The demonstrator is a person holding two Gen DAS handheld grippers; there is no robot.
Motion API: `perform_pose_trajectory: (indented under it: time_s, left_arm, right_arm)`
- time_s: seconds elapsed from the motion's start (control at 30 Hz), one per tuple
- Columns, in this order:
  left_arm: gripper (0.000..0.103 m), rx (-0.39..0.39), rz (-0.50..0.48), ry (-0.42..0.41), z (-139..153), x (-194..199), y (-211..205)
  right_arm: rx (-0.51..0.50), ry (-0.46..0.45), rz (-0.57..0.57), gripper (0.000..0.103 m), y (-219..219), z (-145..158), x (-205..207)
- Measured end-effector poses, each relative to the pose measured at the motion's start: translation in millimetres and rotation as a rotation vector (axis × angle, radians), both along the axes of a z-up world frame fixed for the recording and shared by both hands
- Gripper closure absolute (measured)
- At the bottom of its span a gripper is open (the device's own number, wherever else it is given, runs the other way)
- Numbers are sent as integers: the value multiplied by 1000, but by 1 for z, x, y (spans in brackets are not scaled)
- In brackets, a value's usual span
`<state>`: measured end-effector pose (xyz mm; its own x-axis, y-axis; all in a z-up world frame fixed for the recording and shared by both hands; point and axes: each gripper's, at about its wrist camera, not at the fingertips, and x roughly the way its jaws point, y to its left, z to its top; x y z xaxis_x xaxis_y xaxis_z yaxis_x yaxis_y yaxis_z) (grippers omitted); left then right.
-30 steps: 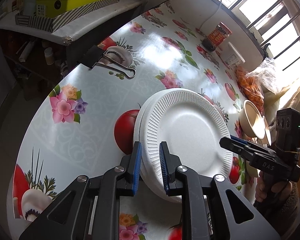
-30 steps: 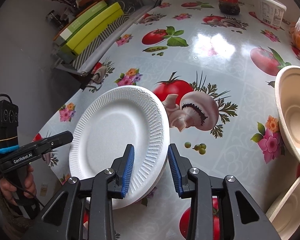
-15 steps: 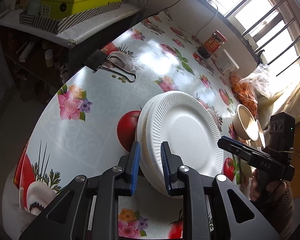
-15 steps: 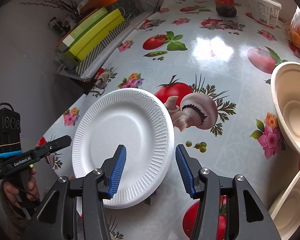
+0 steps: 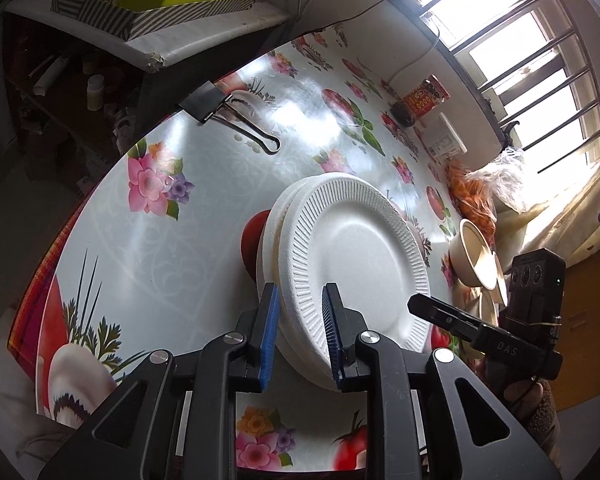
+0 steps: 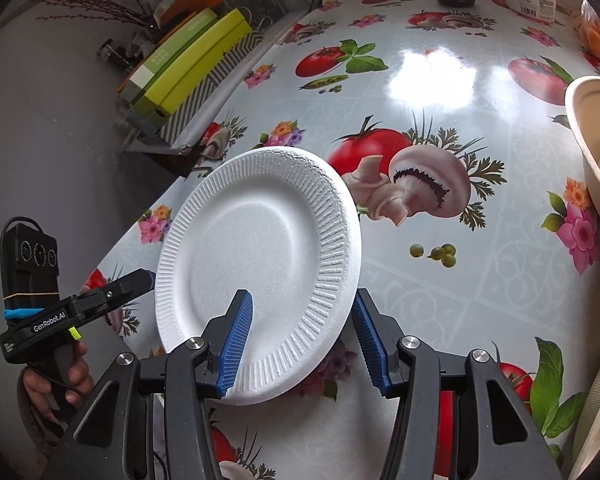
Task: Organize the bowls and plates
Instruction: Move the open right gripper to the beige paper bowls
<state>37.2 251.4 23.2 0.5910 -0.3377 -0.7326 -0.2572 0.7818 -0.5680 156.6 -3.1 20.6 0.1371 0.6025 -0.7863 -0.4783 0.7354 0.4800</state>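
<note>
my right fingers (image 6: 300, 344) have just been opening: a second ago they were pinched on the near rim of the white foam plate (image 6: 260, 252), and now they stand apart with that rim loose between them, the blue pads no longer pressing it. so my right hand has let go.

my left fingers (image 5: 300, 332) are narrow and clamp the rim on the plate's other side; they widened only slightly over the same second. from my left wrist i see more than one rim between the pads, so i judge this is a small stack of plates (image 5: 352, 256), held tilted, its far edge near or on the floral tabletop (image 5: 204, 148). whether it touches there, i cannot tell.

taking the plate as my landmark: the tan bowls (image 5: 476, 256) sit to its right in my left view, well apart from it, and the black binder clip (image 5: 204, 104) lies beyond it at the tabletop's far edge.

i read this as the plates now gathered and handed to my left alone, leaving my right free for the bowls.
</note>
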Motion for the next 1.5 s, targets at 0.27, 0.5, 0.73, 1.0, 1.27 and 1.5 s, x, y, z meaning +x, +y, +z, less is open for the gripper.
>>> perform_pose_trajectory:
  time_s: [0.27,0.5,0.73,1.0,1.27,1.5]
  left_arm:
    - [80,23,45,7,1,-7,21]
    - [80,36,80,22,-2,-14,41]
    - [80,74,93,21,6,-18,44]
    - [80,191,66,-61,43,-29,26]
    - [80,187,-42,-155,76,-24,-23]
    - [80,120,-153,-201,87,-5,-78]
  right_arm:
    - [31,19,9,51,24,-3,-5]
    - [44,24,16,51,40,-4,-6]
    - [-2,-27,13,51,43,0,-10]
    - [26,-145,-48,51,6,27,-26]
    - [85,-248,-155,51,-57,63,-55]
    - [81,-305,-317,51,-141,86,-71]
